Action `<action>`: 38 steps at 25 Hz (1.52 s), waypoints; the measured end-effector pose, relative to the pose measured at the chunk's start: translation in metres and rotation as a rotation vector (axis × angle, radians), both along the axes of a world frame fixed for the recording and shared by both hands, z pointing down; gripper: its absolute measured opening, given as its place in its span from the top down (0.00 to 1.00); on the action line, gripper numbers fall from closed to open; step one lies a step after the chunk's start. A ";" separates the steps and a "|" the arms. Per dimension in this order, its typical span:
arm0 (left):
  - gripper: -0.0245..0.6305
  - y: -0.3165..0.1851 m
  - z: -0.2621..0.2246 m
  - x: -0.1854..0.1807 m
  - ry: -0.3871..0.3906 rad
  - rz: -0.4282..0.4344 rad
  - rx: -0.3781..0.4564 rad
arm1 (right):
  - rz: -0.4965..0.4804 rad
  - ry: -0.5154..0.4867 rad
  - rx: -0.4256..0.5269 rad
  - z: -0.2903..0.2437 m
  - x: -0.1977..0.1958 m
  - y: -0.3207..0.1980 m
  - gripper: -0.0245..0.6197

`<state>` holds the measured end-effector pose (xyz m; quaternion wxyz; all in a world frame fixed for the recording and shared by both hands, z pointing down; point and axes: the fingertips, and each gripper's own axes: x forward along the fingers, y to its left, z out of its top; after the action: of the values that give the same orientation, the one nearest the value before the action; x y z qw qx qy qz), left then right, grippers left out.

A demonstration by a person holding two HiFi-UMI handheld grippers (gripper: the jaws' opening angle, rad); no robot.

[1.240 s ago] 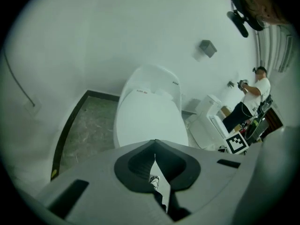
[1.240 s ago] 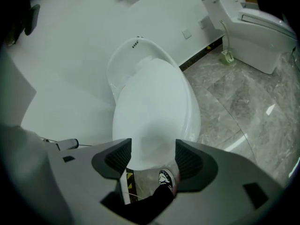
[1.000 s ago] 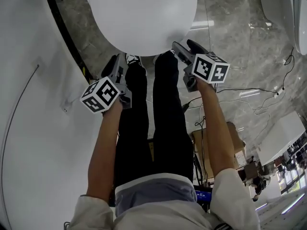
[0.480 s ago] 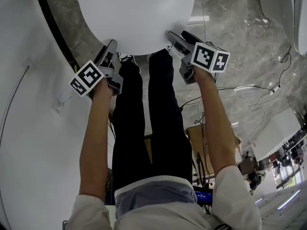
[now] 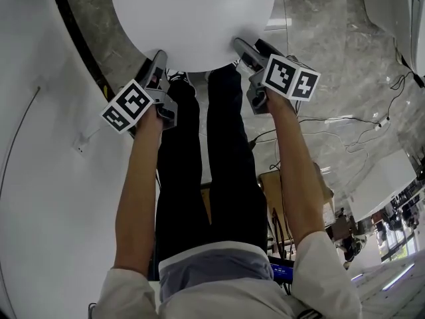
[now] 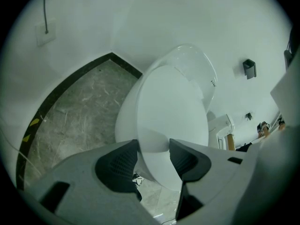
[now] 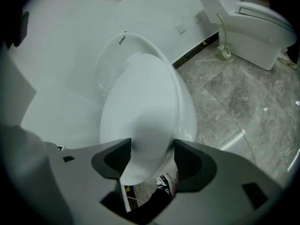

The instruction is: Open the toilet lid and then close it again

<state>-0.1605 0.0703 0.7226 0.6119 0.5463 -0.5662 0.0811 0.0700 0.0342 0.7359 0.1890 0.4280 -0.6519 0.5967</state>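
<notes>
While the toilet lid point(image 5: 192, 18) lay shut on the bowl, the left claw point(image 6: 152, 147) had just been opening and stood wide, the lid's front rim between its jaws, ungripped. The right claw point(image 7: 151, 150) gaped likewise. Lifting, probably next, would need both closing on that rim.

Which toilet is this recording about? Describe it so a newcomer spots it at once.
Find the curved white wall edged by a dark floor border. The nearer toilet stands against it, rounded, its oval lid closed. The other toilet, further along the wall, is boxier.
</notes>
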 end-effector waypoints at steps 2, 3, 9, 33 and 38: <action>0.65 0.001 -0.001 0.000 -0.005 0.001 -0.001 | 0.012 -0.004 -0.009 -0.001 0.000 0.001 0.55; 0.65 0.001 -0.002 -0.001 -0.006 0.001 0.000 | 0.019 -0.008 -0.010 -0.002 0.000 0.002 0.55; 0.66 0.001 -0.010 0.002 0.000 0.001 0.009 | 0.066 -0.043 -0.014 -0.009 0.007 0.000 0.58; 0.76 -0.005 -0.087 -0.001 -0.011 -0.014 0.115 | 0.144 -0.060 0.047 -0.084 0.016 -0.008 0.65; 0.76 -0.008 -0.109 0.000 -0.020 -0.008 0.148 | 0.171 -0.066 0.069 -0.105 0.018 -0.011 0.65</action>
<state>-0.1603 0.0620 0.6136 0.5646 0.5869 -0.5788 0.0420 0.0877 0.0230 0.6312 0.1009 0.4687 -0.6389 0.6016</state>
